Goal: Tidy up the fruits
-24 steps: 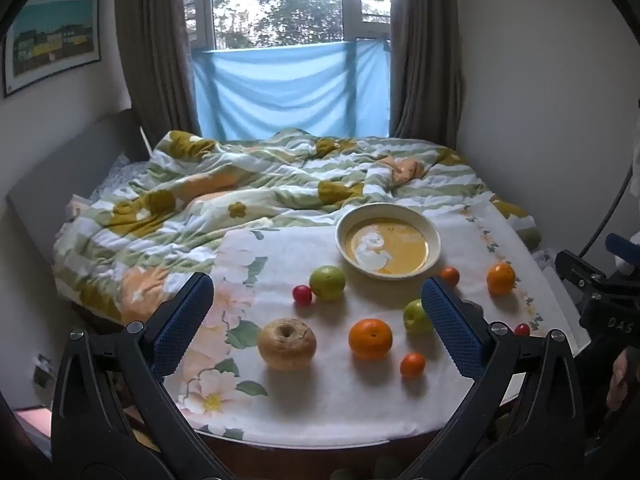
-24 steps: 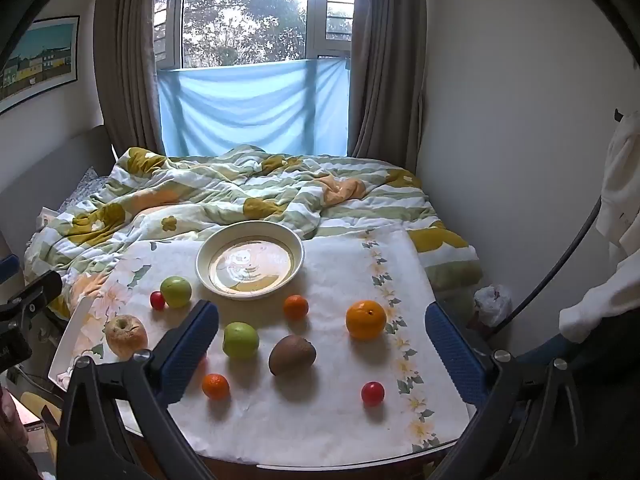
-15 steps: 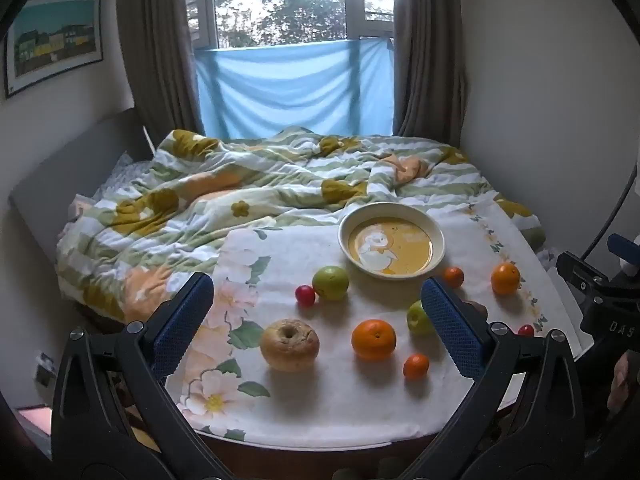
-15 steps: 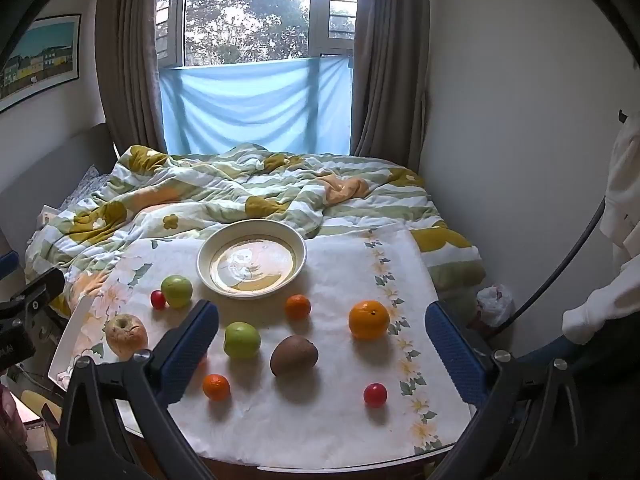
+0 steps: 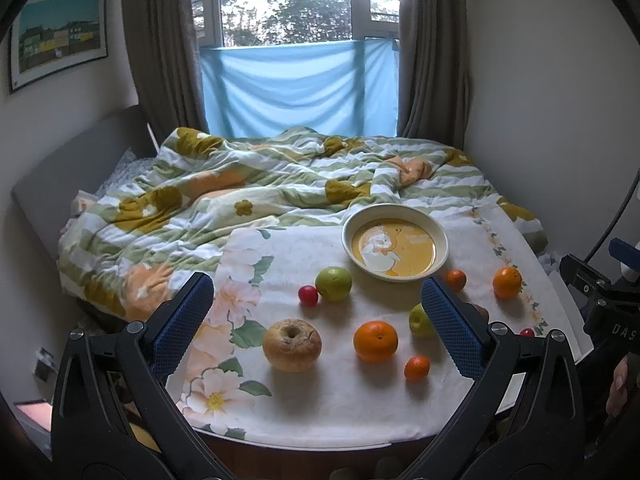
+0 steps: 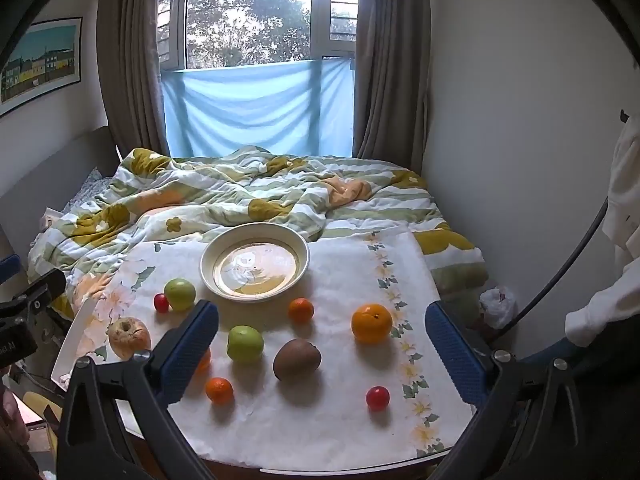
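Observation:
A cream bowl (image 5: 440, 236) (image 6: 304, 258) with a yellow inside stands empty at the table's far side. Loose fruit lies on the white floral cloth: a wrinkled apple (image 5: 292, 345) (image 6: 129, 337), green apples (image 5: 333, 283) (image 6: 245, 343), oranges (image 5: 375, 341) (image 6: 371, 323), small tangerines (image 5: 417, 367) (image 6: 219, 390), a kiwi (image 6: 297, 359) and small red fruits (image 5: 308, 295) (image 6: 377, 397). My left gripper (image 5: 316, 332) is open and empty above the near left fruit. My right gripper (image 6: 322, 354) is open and empty above the near right fruit.
The round table's near edge (image 6: 320, 466) is close below both grippers. A bed with a green and yellow striped quilt (image 5: 256, 188) lies right behind the table. A wall (image 6: 520, 120) stands on the right, a white bag (image 6: 498, 306) on the floor beside it.
Both grippers have drifted slightly left, so the table and fruit sit a little further right in each view. Both stay open. No fruit has moved.

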Demonstrator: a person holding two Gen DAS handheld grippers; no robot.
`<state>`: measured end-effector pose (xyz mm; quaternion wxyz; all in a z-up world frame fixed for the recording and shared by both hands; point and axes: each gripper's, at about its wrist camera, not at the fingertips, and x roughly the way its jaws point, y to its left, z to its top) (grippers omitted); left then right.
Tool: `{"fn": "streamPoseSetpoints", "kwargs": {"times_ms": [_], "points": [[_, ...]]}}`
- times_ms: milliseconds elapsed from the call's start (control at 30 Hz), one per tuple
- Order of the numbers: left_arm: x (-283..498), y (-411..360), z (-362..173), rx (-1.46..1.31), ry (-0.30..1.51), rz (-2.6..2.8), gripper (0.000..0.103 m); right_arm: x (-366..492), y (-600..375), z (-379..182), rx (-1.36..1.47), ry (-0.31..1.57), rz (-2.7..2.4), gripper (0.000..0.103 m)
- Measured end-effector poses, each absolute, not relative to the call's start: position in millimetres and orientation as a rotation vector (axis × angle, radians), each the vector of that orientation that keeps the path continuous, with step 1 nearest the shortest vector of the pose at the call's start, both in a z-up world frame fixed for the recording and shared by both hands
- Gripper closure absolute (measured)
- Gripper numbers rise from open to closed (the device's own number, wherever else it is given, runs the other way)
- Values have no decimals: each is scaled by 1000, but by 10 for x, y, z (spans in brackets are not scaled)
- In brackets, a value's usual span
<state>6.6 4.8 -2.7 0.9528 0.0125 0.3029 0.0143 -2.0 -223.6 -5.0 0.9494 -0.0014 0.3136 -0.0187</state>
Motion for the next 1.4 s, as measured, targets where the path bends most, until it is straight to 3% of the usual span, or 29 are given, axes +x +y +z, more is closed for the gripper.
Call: {"fn": "streamPoseSetpoints", "kwargs": {"times_ms": [1400], "points": [[12, 23, -5, 29, 615, 33, 0, -64, -2223, 3, -4, 630, -36, 0]]}}
